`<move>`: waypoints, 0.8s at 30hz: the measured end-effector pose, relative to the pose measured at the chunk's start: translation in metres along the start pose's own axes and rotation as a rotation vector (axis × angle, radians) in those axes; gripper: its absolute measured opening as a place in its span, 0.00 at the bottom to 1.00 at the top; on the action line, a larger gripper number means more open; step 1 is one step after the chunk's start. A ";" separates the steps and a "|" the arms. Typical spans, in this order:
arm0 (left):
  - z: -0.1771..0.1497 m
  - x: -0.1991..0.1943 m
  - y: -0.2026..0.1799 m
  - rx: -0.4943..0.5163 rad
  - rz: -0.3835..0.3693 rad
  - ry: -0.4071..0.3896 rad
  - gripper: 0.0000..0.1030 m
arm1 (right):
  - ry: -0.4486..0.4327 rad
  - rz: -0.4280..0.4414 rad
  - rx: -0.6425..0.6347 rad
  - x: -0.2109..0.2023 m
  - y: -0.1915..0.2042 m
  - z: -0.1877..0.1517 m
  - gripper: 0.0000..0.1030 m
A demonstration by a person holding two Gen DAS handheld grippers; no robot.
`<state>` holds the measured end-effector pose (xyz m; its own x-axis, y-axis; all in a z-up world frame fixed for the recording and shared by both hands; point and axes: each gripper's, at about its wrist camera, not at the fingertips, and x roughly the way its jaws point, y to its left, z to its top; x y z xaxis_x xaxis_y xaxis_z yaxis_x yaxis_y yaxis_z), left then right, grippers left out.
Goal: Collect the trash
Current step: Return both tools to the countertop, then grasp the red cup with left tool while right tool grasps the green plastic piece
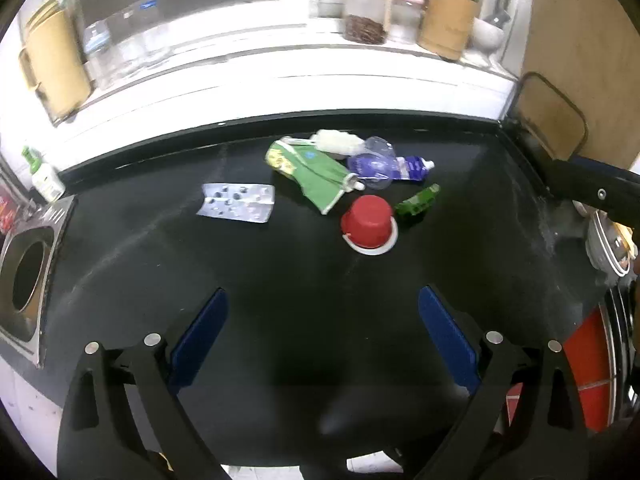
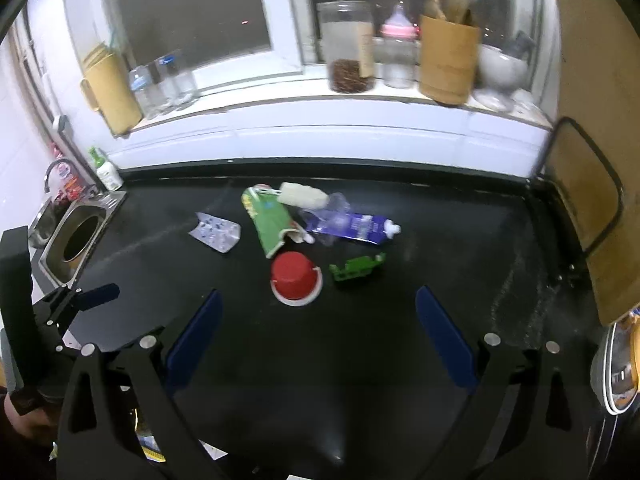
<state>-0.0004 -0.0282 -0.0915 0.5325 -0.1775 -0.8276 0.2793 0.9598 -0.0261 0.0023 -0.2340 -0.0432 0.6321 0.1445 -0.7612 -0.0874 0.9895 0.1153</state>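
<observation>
The trash lies in a loose cluster on the black counter [image 2: 460, 240], toward the back edge below the white window sill [image 2: 320, 128]. Both hand-held grippers look down on it from the near side.

The left hand-held gripper [image 1: 320, 320] has its blue-padded jaws spread wide, with nothing between them. The right hand-held gripper [image 2: 316, 320] is likewise wide apart and empty.

Nearest item: the red plastic cup turned upside down on its white rim [image 2: 295, 278]. In both wrist views it stands ahead of the jaws and well apart from the fingertips. In the right wrist view it sits just left of the jaw centreline and close to the fingertip line. In the left wrist view it lies farther ahead and right of centre. Judgement: the right hand-held gripper is the nearer one.

Other items:
- Green crushed plastic piece [image 2: 356, 268], just right of the cup, long axis running left to right.
- Green flattened carton [image 2: 266, 220], behind the cup, long axis running from back to front.
- Purple squeezed tube with white cap [image 2: 356, 226], long axis left to right.
- Silver blister pack [image 2: 214, 232], off to the left, apart from the cluster.

Judgement: a straight forward-and-down reach would bring the cup between the right jaws; being round, it needs no wrist roll.
</observation>
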 end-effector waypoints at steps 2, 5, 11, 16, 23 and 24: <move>0.001 0.003 -0.008 0.004 -0.009 0.001 0.90 | 0.008 0.002 0.010 0.000 -0.006 -0.003 0.91; 0.002 0.009 -0.015 0.005 -0.013 0.011 0.90 | 0.017 -0.002 0.003 0.002 -0.011 -0.005 0.91; 0.004 0.026 -0.026 0.016 -0.017 0.032 0.90 | 0.043 0.001 0.008 0.014 -0.022 -0.007 0.91; 0.009 0.049 -0.032 0.024 -0.023 0.036 0.90 | 0.066 0.010 0.012 0.037 -0.034 -0.006 0.91; 0.019 0.094 -0.041 0.058 -0.016 0.029 0.90 | 0.121 0.022 0.015 0.088 -0.048 0.001 0.91; 0.020 0.103 -0.042 0.063 -0.014 0.024 0.90 | 0.132 0.022 0.012 0.097 -0.050 0.002 0.90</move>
<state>0.0587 -0.0907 -0.1643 0.5088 -0.1851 -0.8408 0.3373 0.9414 -0.0031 0.0698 -0.2692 -0.1213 0.5234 0.1669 -0.8356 -0.0903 0.9860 0.1404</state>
